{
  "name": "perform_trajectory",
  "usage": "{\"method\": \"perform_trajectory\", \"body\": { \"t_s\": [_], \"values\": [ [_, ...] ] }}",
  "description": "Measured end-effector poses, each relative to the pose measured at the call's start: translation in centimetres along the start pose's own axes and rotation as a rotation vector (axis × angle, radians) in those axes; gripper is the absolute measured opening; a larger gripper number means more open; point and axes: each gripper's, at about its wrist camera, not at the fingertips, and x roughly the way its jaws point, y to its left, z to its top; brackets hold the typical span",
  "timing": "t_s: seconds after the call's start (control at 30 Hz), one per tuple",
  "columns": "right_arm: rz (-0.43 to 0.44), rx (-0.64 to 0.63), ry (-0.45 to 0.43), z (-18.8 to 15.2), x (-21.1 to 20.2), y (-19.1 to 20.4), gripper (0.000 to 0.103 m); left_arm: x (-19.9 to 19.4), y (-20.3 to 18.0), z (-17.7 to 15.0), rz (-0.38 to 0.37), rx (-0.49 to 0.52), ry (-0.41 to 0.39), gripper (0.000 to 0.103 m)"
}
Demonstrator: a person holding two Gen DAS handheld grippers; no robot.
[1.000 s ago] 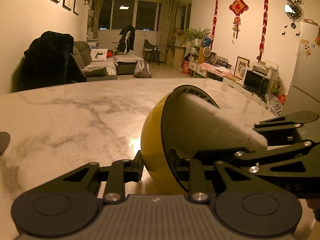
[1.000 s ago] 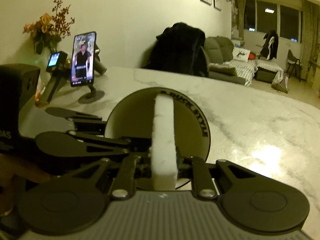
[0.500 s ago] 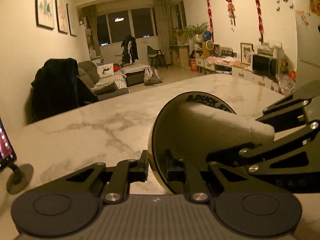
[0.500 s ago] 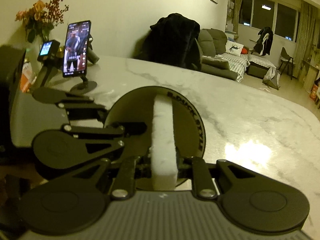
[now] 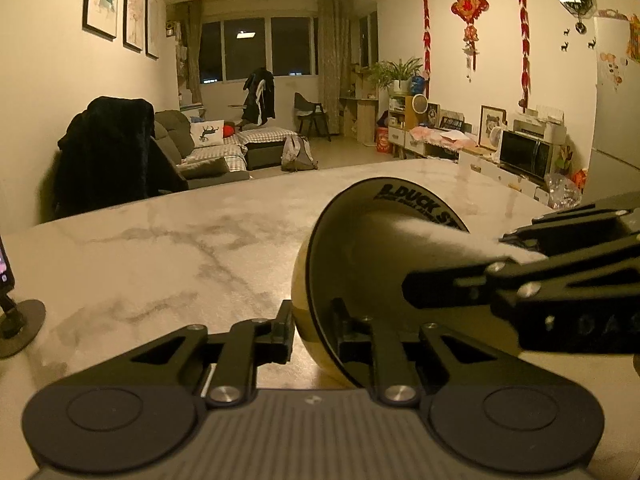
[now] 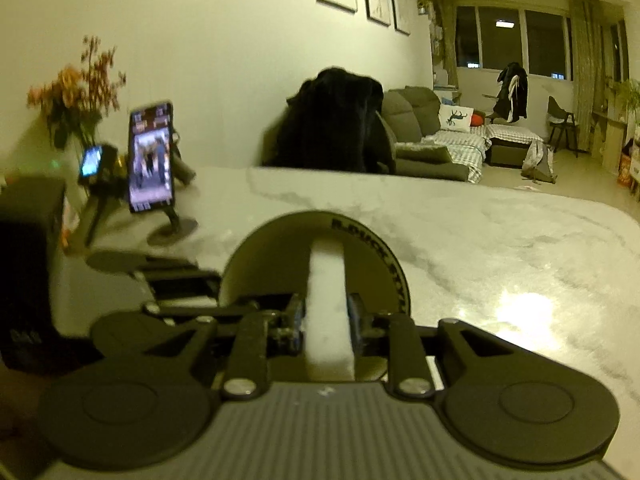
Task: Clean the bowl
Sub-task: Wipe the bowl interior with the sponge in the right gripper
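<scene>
Left wrist view: the yellow bowl (image 5: 304,300), tipped on its side with its dark interior facing right, sits low and centre above the marble table (image 5: 160,248). The left gripper (image 5: 310,330) pinches the bowl's rim, one finger outside the wall and one inside, its jaws opening slightly. A white sponge (image 5: 432,236) lies inside the bowl, carried in from the right edge by the right gripper (image 5: 520,264).

Right wrist view: the right gripper (image 6: 326,320), jaws easing apart, presses the sponge (image 6: 326,304) at lower centre, its tip inside the bowl (image 6: 272,256). A phone on a stand (image 6: 151,158) stands at left.
</scene>
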Motion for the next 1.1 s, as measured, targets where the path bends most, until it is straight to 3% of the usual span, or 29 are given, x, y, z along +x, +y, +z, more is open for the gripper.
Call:
{"method": "perform_trajectory", "body": {
  "t_s": [0.07, 0.23, 0.4, 0.57, 0.77, 0.97, 1.1],
  "values": [
    [0.009, 0.032, -0.026, -0.1, -0.1, -0.1, 0.018, 0.1, 0.2, 0.0, 0.002, 0.001, 0.001, 0.020],
    [-0.015, 0.009, -0.010, -0.4, 0.7, 0.8, 0.022, 0.2, 0.0, 0.0, 0.004, 0.015, 0.007, 0.021],
    [-0.034, 0.016, -0.036, -1.0, 0.8, 0.9, 0.018, 0.3, -0.2, 0.0, 0.007, 0.023, 0.010, 0.022],
    [-0.142, -0.150, -0.089, -0.8, -0.1, 2.7, 0.017, 0.5, -0.2, 0.1, 0.006, 0.020, 0.011, 0.022],
    [-0.228, -0.237, -0.049, -0.5, 0.3, 3.2, 0.018, 0.6, -0.2, 0.2, 0.003, 0.018, 0.013, 0.022],
    [-0.153, -0.064, 0.002, -0.5, 0.7, 1.6, 0.018, 0.8, 0.1, 0.1, -0.012, 0.004, 0.018, 0.022],
    [-0.043, 0.096, 0.039, -0.1, 0.8, 0.1, 0.018, 0.8, 0.4, 0.0, -0.014, 0.002, 0.020, 0.022]
  ]
}}
